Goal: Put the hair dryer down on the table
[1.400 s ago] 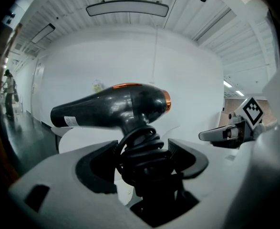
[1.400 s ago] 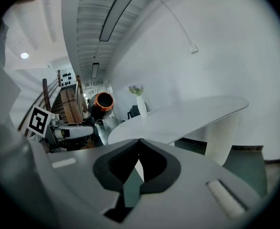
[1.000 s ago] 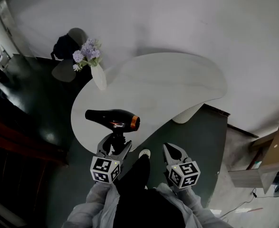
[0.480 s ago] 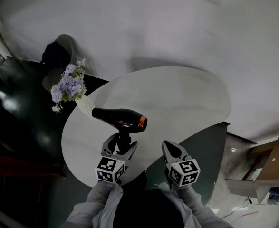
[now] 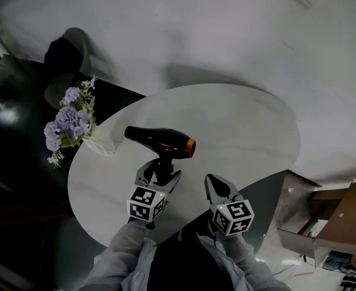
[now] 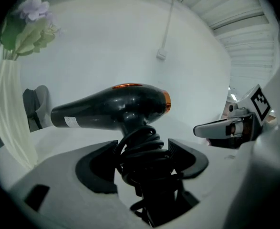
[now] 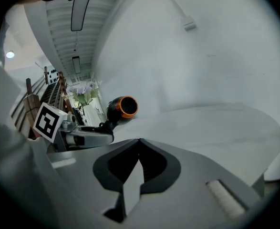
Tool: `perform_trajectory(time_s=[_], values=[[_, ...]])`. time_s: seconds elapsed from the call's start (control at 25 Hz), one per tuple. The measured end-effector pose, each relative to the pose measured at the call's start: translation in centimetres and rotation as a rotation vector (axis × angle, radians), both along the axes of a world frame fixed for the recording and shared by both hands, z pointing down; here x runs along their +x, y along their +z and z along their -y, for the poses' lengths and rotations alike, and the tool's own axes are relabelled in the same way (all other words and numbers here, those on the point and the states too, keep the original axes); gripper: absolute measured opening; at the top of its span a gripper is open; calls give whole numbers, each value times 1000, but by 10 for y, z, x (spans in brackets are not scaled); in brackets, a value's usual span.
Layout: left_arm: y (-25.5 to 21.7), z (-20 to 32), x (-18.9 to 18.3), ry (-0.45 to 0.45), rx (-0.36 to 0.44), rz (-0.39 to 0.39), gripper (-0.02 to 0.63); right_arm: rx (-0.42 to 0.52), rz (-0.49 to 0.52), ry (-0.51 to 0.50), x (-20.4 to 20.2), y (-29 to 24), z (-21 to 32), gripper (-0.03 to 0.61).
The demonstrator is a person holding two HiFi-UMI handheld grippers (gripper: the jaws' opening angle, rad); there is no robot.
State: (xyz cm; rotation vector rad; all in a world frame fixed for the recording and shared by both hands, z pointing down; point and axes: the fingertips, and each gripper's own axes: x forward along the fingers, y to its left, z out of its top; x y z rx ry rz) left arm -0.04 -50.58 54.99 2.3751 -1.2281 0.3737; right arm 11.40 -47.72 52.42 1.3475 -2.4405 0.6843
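Note:
A black hair dryer (image 5: 159, 143) with an orange rear ring hangs level over the near part of the white table (image 5: 244, 123). Its nozzle points left. My left gripper (image 5: 159, 173) is shut on its handle, which has the black cord wound around it; in the left gripper view the jaws press the coiled cord (image 6: 142, 149) from both sides under the dryer body (image 6: 111, 109). My right gripper (image 5: 213, 183) hovers just to the right, shut and empty, its tips meeting (image 7: 140, 142). The right gripper view shows the dryer's orange end (image 7: 122, 107) at its left.
A white vase with purple flowers (image 5: 68, 123) stands at the table's left edge, close to the dryer's nozzle. A white wall rises behind the table. Dark floor lies left of and below the table, and wooden furniture (image 5: 347, 211) stands at the right.
Both grippers and the dryer have moved forward, from the table's near edge to further over its top. The vase now sits farther left in the head view. The grip has not changed.

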Motion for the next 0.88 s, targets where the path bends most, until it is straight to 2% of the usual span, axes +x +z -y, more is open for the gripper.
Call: perform_trajectory(time_s=[0.32,0.64,0.88], values=[[51,69,-11,-53,-56,40,325,-54,18,-99,-14,34,62,9],[85,110,-25,-137,-154,83,325,-139,35,-170,-8,71,114,9],[104,123,-27,-150,-213,185,327,-172,61,-211,-7,86,136,9]])
